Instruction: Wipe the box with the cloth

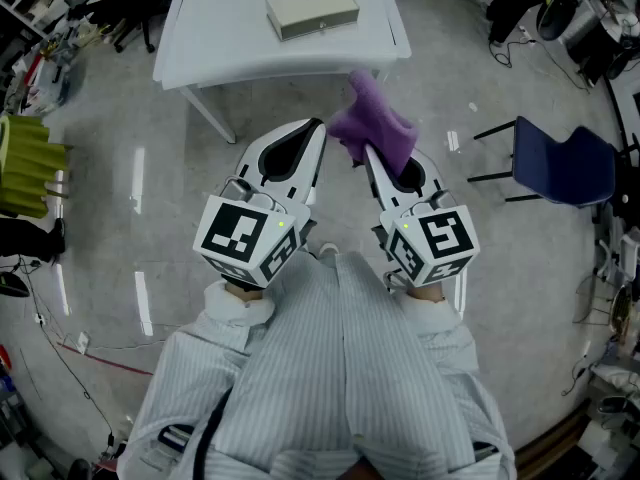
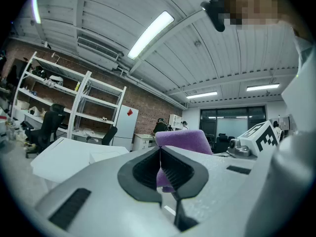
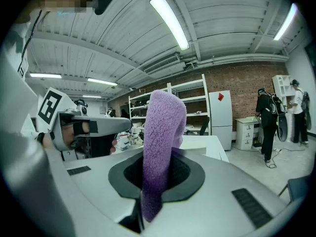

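A flat cream box [image 1: 312, 11] lies on a white table [image 1: 210, 28] ahead of me, far from both grippers. My right gripper [image 1: 365, 150] is shut on a purple cloth [image 1: 375, 123], which sticks up out of its jaws and folds over; in the right gripper view the cloth [image 3: 160, 147] fills the gap of that gripper [image 3: 157, 154]. Close beside it on the left, my left gripper [image 1: 318, 126] has its jaws closed together with nothing between them. The left gripper [image 2: 159, 149] sees the cloth [image 2: 183, 139] just behind its tips. Both grippers hang over the floor in front of the table.
A dark blue chair [image 1: 560, 163] stands on the right. A yellow-green object [image 1: 25, 163] sits at the left edge, with cables on the floor [image 1: 60, 348] below it. Metal shelves [image 2: 74, 102] line a brick wall. Two people [image 3: 269, 122] stand far off.
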